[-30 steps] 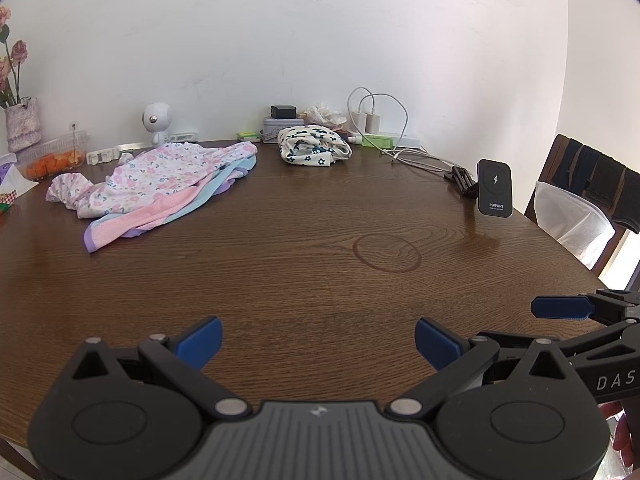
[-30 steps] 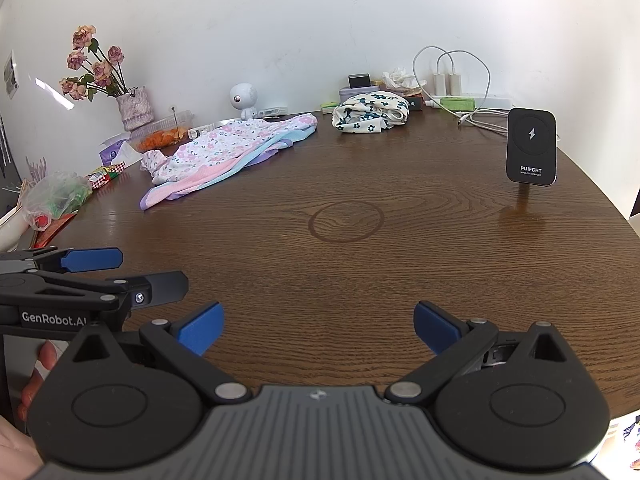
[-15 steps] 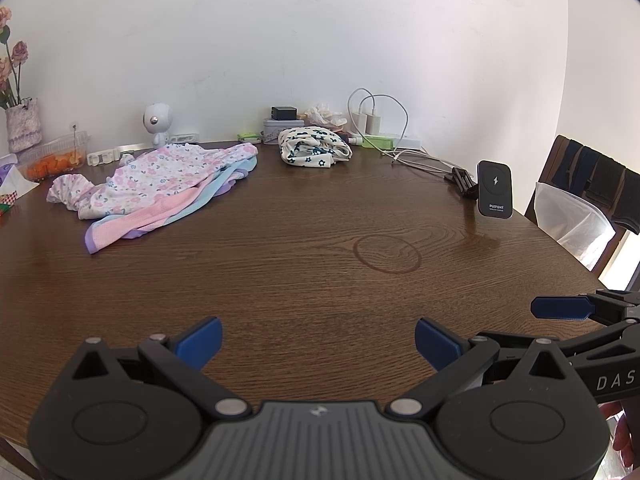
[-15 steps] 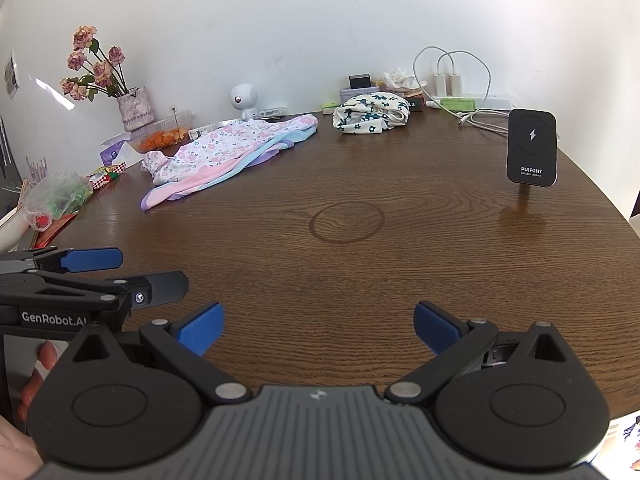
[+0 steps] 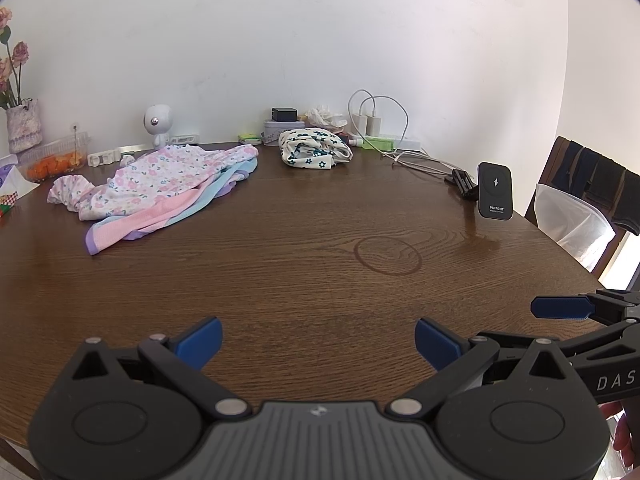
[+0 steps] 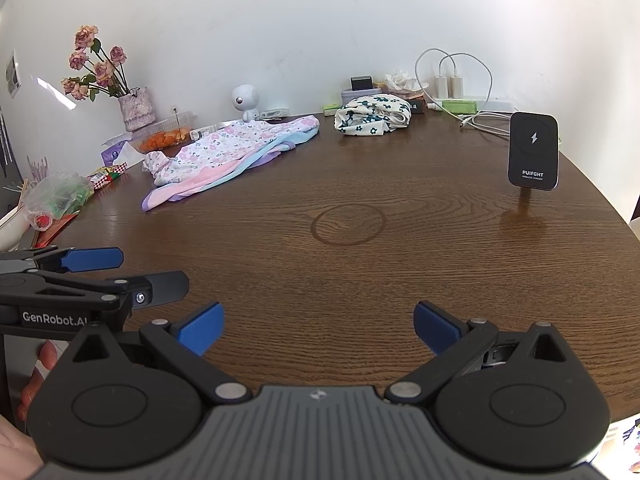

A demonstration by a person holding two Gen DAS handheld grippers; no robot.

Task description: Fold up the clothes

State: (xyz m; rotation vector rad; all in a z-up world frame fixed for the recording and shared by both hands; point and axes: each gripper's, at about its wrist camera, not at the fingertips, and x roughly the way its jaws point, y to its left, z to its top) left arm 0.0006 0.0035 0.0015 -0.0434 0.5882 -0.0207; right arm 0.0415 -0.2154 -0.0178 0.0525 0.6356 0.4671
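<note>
A pile of pink floral and pastel clothes [image 5: 168, 184] lies spread at the far left of the brown wooden table [image 5: 300, 280]; it also shows in the right wrist view [image 6: 228, 152]. A bundled white garment with dark flowers [image 5: 314, 148] sits at the back, also seen in the right wrist view [image 6: 372, 114]. My left gripper [image 5: 318, 344] is open and empty above the near table edge. My right gripper [image 6: 318, 330] is open and empty beside it. Each gripper shows in the other's view: the right one [image 5: 560, 308], the left one [image 6: 92, 260].
A black wireless charger stand [image 5: 495, 192] stands at the right. Chargers and cables [image 5: 376, 124], a small white robot figure [image 5: 157, 124] and a tin line the back wall. A flower vase [image 6: 136, 110], food tray and snack bags sit at the left. A chair [image 5: 592, 192] stands right.
</note>
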